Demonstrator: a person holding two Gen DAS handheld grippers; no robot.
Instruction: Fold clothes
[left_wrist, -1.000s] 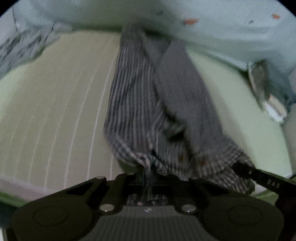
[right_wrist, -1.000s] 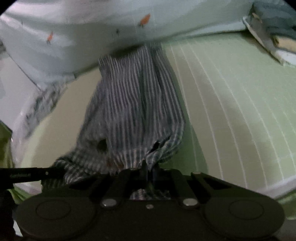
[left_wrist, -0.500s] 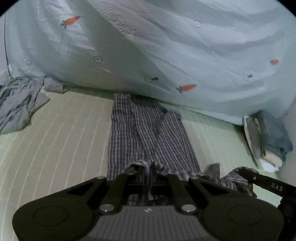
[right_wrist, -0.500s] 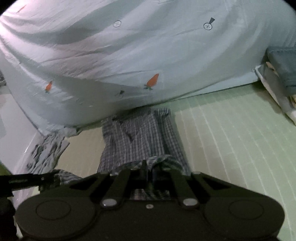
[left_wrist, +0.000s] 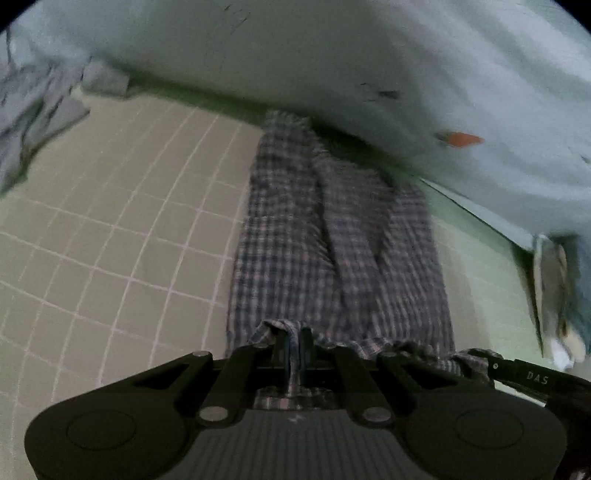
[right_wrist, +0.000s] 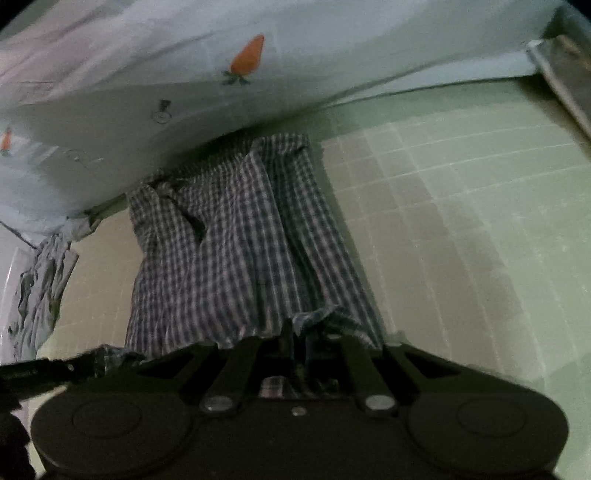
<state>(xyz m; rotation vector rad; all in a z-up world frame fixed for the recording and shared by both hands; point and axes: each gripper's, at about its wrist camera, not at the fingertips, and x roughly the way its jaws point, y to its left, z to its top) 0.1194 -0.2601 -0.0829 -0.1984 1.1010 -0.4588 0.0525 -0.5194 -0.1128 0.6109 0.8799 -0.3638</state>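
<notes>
We work over a pale green mat ruled with thin white lines into a grid; it spreads out ahead of both claws and to either side. Beyond it, at the far end of our reach, hangs a light blue sheet printed with orange carrots, draped down to the mat's far edge. One checked garment, dark blue and white plaid, lies stretched on the mat with its long axis running straight away from the claws, its far end tucked against the foot of the sheet and its near hem bunched at our fingertips. The left gripper has its jaws nearly together, with a pinch of the near hem pressed between them, on the garment's left corner. The right gripper has its jaws beginning to part, yet a fold of the hem sits between them and the pads appear to press it, at the garment's right corner. Each claw's tip shows at the edge of the other's view, so the two sit side by side with the hem spanning between them. Far left of the left claw a crumpled grey cloth lies on the mat; one only. Far right of the right claw sits a stack of folded things, too blurred to count. Both views are smeared.
</notes>
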